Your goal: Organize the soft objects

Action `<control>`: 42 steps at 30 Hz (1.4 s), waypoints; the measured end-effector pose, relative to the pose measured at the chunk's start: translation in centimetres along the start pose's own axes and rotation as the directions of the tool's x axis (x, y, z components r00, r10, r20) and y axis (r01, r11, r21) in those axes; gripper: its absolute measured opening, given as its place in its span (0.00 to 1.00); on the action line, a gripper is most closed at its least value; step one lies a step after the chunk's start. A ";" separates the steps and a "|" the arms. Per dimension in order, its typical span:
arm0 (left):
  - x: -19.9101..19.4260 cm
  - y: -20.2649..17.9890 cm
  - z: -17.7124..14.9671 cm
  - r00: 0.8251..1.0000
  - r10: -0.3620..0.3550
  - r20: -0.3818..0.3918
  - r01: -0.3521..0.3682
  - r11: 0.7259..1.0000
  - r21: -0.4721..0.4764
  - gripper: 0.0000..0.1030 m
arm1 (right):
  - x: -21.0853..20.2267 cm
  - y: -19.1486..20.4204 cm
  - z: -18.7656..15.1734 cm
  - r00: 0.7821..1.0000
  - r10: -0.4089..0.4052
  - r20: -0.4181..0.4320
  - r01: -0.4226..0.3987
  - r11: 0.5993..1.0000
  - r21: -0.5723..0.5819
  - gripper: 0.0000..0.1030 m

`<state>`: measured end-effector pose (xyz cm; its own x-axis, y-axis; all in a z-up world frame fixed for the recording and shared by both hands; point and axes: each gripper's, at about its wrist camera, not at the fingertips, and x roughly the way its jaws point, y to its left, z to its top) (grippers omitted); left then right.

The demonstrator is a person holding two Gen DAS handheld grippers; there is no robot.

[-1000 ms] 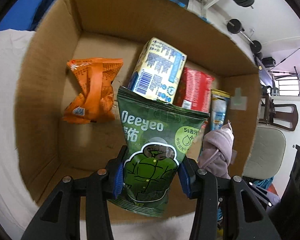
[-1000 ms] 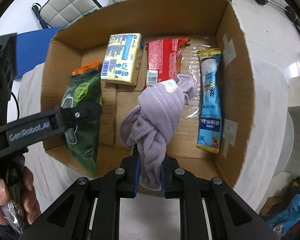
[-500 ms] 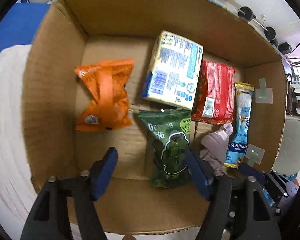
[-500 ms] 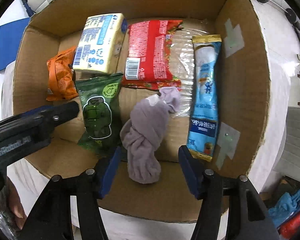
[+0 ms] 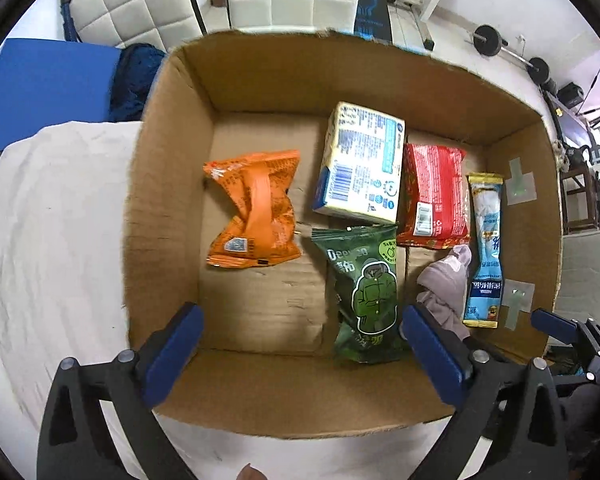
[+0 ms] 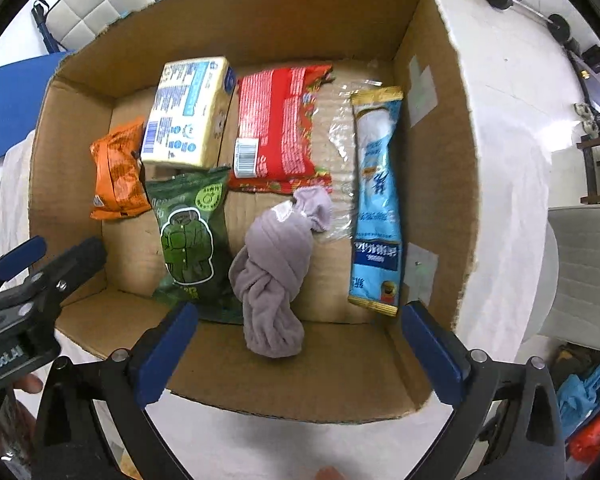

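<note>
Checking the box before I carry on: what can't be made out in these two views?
- Purple towel, left wrist view: near end hidden behind the left gripper finger.
- Orange packet, right wrist view: partly covered by the yellow pack.
- Green pouch: small print unreadable, both views.

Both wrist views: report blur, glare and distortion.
Left wrist: strong fisheye bending of the box walls, dark vignette corners; yellow pack print slightly smeared. Right wrist: same curvature; glare on clear plastic by the blue sachet; white cloth overexposed at right.
</note>
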<state>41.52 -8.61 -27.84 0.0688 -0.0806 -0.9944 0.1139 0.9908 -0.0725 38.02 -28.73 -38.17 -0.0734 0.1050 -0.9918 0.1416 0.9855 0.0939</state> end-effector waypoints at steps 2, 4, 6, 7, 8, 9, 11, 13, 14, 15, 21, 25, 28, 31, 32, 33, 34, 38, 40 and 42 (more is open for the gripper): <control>-0.7 0.4 -0.1 1.000 0.003 0.017 -0.003 1.000 -0.002 1.00 | -0.9 0.2 -0.5 1.000 0.001 0.009 -0.001 1.000 -0.001 1.00; -1.4 0.8 -0.3 0.999 0.010 0.035 -0.010 1.000 -0.003 1.00 | -1.4 0.3 -0.7 1.000 -0.019 0.023 0.019 1.000 -0.007 1.00; -2.1 1.0 -0.5 0.998 0.017 0.054 -0.017 1.000 0.000 1.00 | -1.9 0.5 -1.1 0.999 -0.027 0.039 0.028 1.000 -0.010 1.00; -2.2 0.9 -0.7 0.998 0.024 0.061 -0.024 1.000 0.000 1.00 | -2.1 0.7 -1.4 0.998 -0.033 0.045 0.033 0.999 -0.010 1.00; -2.7 1.0 -0.8 0.997 0.027 0.067 -0.027 1.000 0.000 1.00 | -2.4 0.7 -1.6 0.998 -0.037 0.053 0.037 0.999 -0.010 1.00; -2.9 0.9 -1.0 0.997 0.026 0.074 -0.026 1.000 0.001 1.00 | -2.6 0.9 -1.9 0.997 -0.037 0.062 0.037 0.999 -0.009 1.00; -3.9 0.9 -1.4 0.994 0.028 0.102 -0.028 1.000 -0.003 1.00 | -3.5 1.0 -2.5 0.996 -0.036 0.080 0.037 0.999 -0.008 1.00; -4.6 0.7 -2.0 0.992 0.027 0.122 -0.027 1.000 -0.007 1.00 | -4.7 0.9 -3.4 0.995 -0.024 0.101 0.024 1.000 -0.001 1.00; -5.4 0.7 -2.4 0.990 0.023 0.139 -0.022 1.000 -0.007 1.00 | -5.3 1.0 -3.8 0.993 -0.022 0.117 0.022 1.000 -0.003 1.00; -5.9 0.6 -2.8 0.988 0.019 0.153 -0.019 1.000 -0.006 1.00 | -6.1 1.0 -4.3 0.991 -0.024 0.134 0.025 1.000 -0.003 1.00; -11.6 -0.2 -7.0 0.966 0.031 0.258 -0.032 0.999 0.002 1.00 | -11.2 1.0 -8.7 0.972 0.013 0.236 -0.012 1.000 -0.002 1.00; -14.7 -0.5 -10.1 0.955 0.021 0.296 -0.022 1.000 0.001 1.00 | -14.9 1.0 -12.5 0.955 0.041 0.294 -0.038 0.999 -0.018 1.00; -17.0 -0.7 -12.4 0.951 0.003 0.311 -0.004 1.000 0.003 1.00 | -17.4 1.1 -15.4 0.943 0.059 0.328 -0.052 0.998 -0.030 1.00; -19.4 -1.0 -14.6 0.939 -0.006 0.344 0.002 1.000 0.014 1.00 | -19.6 0.8 -18.4 0.933 0.061 0.355 -0.055 0.998 -0.028 1.00; -20.2 -1.2 -15.3 0.934 -0.001 0.358 -0.006 1.000 0.018 1.00 | -20.2 0.8 -19.0 0.931 0.060 0.361 -0.052 0.998 -0.032 1.00; -20.8 -1.4 -15.8 0.931 0.007 0.364 -0.016 1.000 0.022 1.00 | -20.9 0.7 -19.8 0.928 0.063 0.368 -0.054 0.998 -0.035 1.00; -21.5 -1.6 -16.5 0.928 0.009 0.371 -0.021 0.999 0.028 1.00 | -21.6 0.7 -20.6 0.926 0.070 0.371 -0.060 0.997 -0.038 1.00; -23.8 -2.2 -18.5 0.923 0.001 0.386 -0.019 0.999 0.042 1.00 | -24.4 0.4 -23.7 0.911 0.081 0.405 -0.071 0.997 -0.040 1.00; -24.7 -2.4 -19.4 0.925 -0.001 0.380 -0.018 0.999 0.046 1.00 | -25.9 0.2 -25.2 0.901 0.078 0.426 -0.067 0.997 -0.040 1.00; -25.7 -2.5 -20.3 0.922 0.016 0.386 -0.033 0.999 0.036 1.00 | -27.0 0.1 -26.6 0.898 0.076 0.433 -0.067 0.997 -0.036 1.00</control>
<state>19.33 -6.79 -3.71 0.4481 -0.1001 -0.8884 0.1472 0.9884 -0.0372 13.73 -27.92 -9.05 0.3721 0.1117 -0.9214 0.1104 0.9804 0.1635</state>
